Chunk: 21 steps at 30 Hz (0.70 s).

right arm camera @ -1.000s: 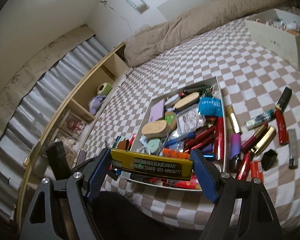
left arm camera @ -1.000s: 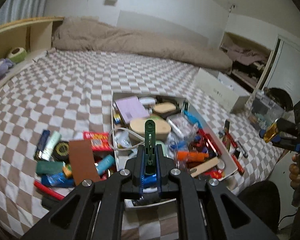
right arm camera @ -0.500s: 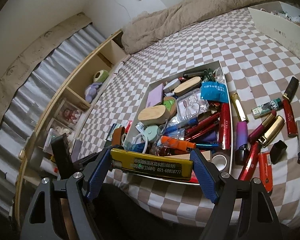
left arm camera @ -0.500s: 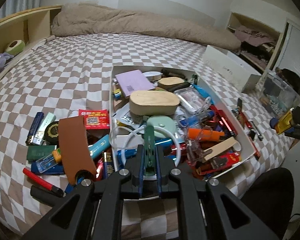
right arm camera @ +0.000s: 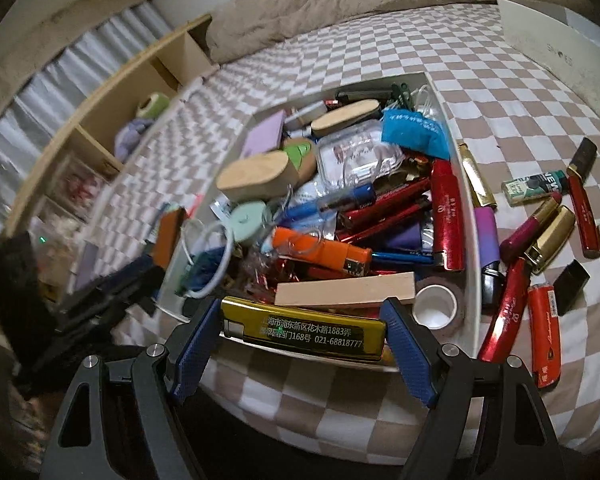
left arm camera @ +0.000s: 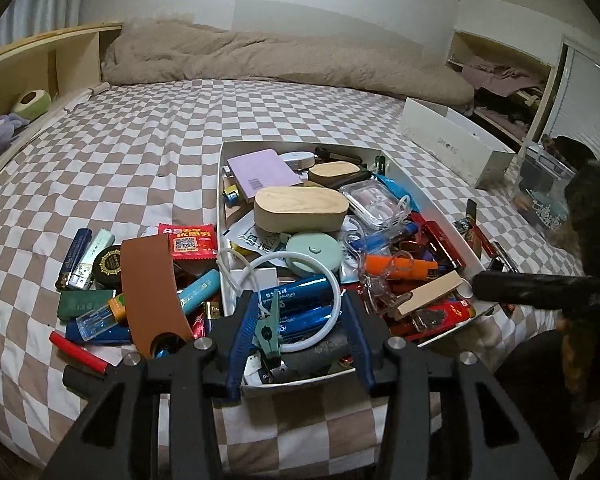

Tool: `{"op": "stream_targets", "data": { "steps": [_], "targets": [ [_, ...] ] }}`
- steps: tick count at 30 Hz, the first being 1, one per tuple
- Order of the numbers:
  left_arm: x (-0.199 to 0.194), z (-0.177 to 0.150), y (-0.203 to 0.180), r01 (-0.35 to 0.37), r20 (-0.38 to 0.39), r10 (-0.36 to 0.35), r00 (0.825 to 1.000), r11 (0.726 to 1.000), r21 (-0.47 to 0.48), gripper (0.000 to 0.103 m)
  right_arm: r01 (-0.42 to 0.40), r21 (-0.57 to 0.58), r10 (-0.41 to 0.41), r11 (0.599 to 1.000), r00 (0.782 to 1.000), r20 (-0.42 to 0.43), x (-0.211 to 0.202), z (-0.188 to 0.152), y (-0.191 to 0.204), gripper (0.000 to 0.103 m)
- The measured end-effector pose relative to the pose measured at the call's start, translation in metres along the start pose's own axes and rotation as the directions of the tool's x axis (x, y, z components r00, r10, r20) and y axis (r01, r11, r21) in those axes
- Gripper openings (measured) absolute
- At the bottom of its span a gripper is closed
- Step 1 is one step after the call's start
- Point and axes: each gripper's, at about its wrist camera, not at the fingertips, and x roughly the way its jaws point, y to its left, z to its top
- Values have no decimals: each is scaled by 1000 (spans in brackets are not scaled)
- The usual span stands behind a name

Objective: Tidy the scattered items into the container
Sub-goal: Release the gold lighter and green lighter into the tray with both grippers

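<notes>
A shallow white cardboard tray (left arm camera: 428,206), heaped with lighters and oddments, sits on the checked bedspread (left arm camera: 140,152). The left gripper (left arm camera: 296,312) has just been opening; a small green clip (left arm camera: 269,326) lies free between its jaws, released over the tray. Only the right view shows the right gripper (right arm camera: 302,330) clamped on a gold rectangular lighter (right arm camera: 300,328) at the tray's near edge, and loose lighters beyond.

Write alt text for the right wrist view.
The right gripper clamps a gold lighter crosswise over the near edge of a white container crammed with lighters, wooden cases and packets, on a checkered bedsheet. More lighters and lipsticks lie loose to its right.
</notes>
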Motion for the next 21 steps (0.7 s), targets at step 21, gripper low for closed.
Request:
{"op": "stream_targets", "data": {
  "steps": [21],
  "targets": [
    [-7,-1,14,30,33,-28,999,997,-75,43,101,-145,-107,984,994,-37,28,-9,41,97]
  ]
}}
